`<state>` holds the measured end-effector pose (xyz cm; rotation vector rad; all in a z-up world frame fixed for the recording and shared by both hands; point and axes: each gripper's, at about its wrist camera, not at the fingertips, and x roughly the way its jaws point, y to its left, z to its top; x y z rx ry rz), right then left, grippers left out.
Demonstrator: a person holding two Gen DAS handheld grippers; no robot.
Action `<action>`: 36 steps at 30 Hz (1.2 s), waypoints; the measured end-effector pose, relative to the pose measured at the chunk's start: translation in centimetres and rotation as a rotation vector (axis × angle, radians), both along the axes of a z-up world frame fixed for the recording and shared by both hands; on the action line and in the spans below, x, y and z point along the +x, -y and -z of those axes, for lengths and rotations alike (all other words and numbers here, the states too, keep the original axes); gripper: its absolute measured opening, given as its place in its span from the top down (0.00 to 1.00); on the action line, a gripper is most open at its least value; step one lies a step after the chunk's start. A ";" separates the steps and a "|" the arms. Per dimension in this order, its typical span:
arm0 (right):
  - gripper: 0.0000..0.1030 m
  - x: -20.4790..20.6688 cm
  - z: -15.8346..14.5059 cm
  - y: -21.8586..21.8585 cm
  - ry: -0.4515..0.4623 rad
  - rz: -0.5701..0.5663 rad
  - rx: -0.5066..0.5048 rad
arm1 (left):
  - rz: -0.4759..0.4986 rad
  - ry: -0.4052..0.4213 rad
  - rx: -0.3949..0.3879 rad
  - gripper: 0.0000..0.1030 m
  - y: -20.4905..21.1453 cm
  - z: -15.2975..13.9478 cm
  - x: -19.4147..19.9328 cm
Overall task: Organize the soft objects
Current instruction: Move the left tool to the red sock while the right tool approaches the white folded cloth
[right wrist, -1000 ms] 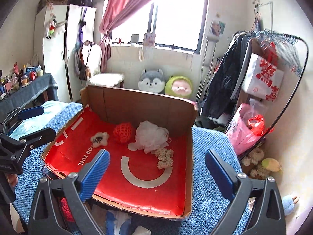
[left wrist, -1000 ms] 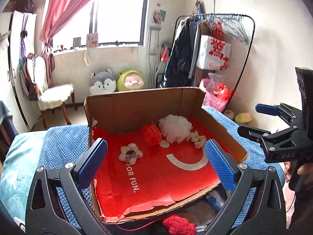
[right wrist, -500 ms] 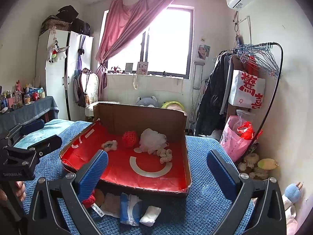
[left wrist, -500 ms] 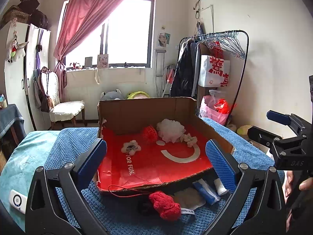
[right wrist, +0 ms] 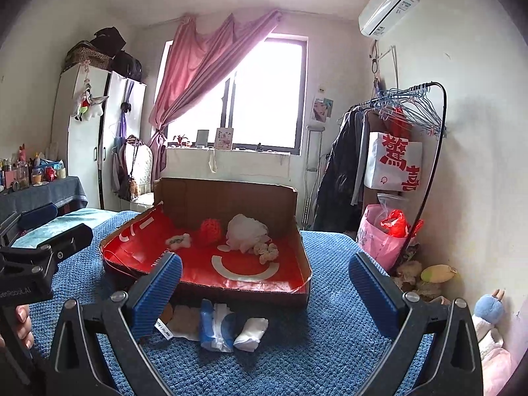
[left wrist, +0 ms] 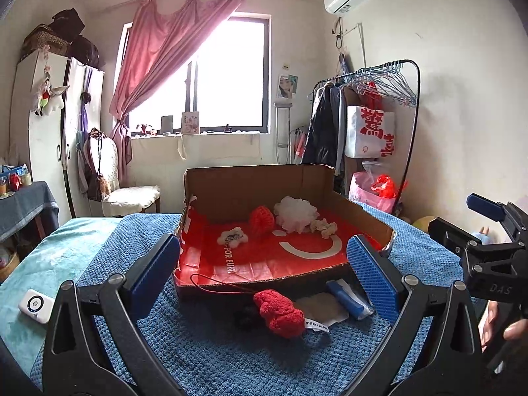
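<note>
Blue bed (left wrist: pixel 204 356) carries a red-lined box (left wrist: pixel 264 264) at its middle, with white and red soft toys (left wrist: pixel 295 214) near the box's far wall. Against its near edge lie a red plush (left wrist: pixel 280 312) and rolled cloths (right wrist: pixel 224 326). Left gripper (left wrist: pixel 264 280) and right gripper (right wrist: pixel 264 293) hover spread wide, empty.

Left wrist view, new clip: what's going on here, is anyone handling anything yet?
Not yet. A person holds a gripper in each hand over a bed with a blue blanket; the left gripper and right gripper are both open and empty. Four soft items, among them a white pouf and a red knitted ball, lie in the cardboard box. A red fuzzy toy and folded cloths lie on the blanket in front of it.
</note>
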<state>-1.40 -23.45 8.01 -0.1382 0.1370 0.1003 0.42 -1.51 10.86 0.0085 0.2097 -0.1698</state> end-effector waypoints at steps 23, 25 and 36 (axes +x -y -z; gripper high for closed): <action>0.00 0.0 8.4 0.3 -0.134 0.030 0.037 | -0.038 -0.136 -0.047 0.00 -0.1 7.9 -0.6; 0.00 0.1 8.6 0.3 -0.145 0.030 0.038 | -0.038 -0.150 -0.048 0.00 -0.1 8.1 -0.3; 0.00 1.7 8.6 0.9 -0.189 0.033 0.062 | -0.026 -0.195 -0.048 0.00 0.1 7.7 0.7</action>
